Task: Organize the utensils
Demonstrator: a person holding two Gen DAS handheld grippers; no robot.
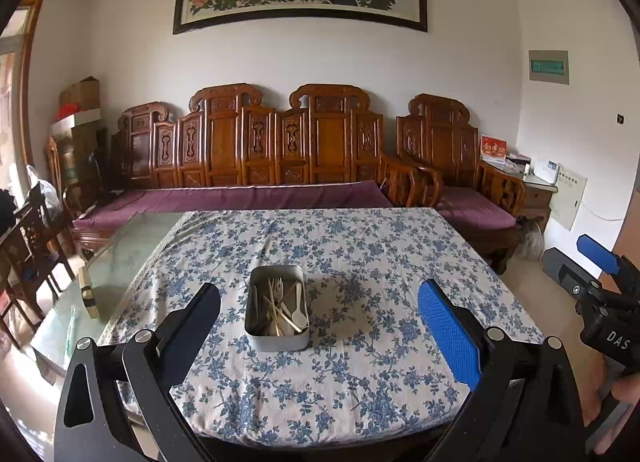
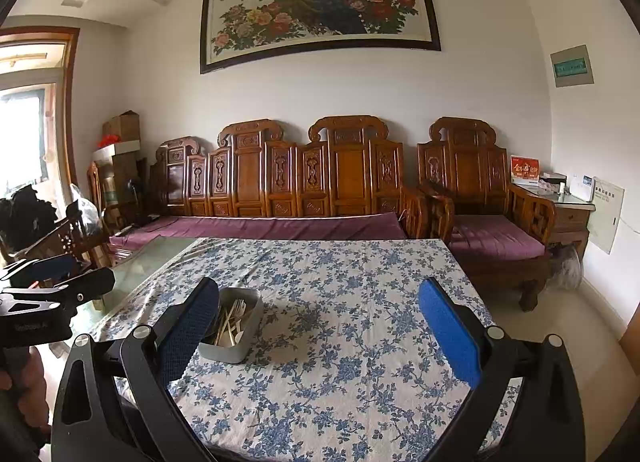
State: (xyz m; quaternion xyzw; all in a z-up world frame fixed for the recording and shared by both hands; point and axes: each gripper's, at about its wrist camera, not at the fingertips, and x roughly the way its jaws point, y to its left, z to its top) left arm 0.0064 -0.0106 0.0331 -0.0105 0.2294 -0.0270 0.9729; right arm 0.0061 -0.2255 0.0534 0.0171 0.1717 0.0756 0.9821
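Left tool (image 1: 320, 326): fingers spread wide, nothing between them. It hangs above the near edge of the counter (image 1: 360, 402), aimed along its length. One finger pad shows bright blue, the other sits in shadow.

Right tool (image 2: 320, 326): likewise spread wide and empty, held over the near edge, to the right of the left tool. In the left wrist view it appears at the far right (image 1: 608, 282), with part of a hand (image 1: 624, 390) around its grip. In the right wrist view the left tool shows at the far left (image 2: 60, 282), also gripped by a hand (image 2: 24, 378).

Counter: covered by a white cloth with a blue flower print (image 2: 340, 342); bare glass top (image 1: 132, 246) shows beyond the cloth's left edge.

Metal tin (image 1: 277, 308): rectangular, rounded corners, open top, standing on the cloth near the middle of the counter. It sits clear of both tools, partly hidden behind the right tool's left finger in the right wrist view (image 2: 240, 326).

Utensils (image 1: 282, 308): all lie loosely jumbled inside the tin. Wooden chopsticks, a pale fork and a pale spoon can be made out; the exact count cannot be told.

Beyond the counter: a carved wooden bench (image 1: 256, 150) with purple cushions, and a framed flower painting (image 2: 320, 2) on the wall.
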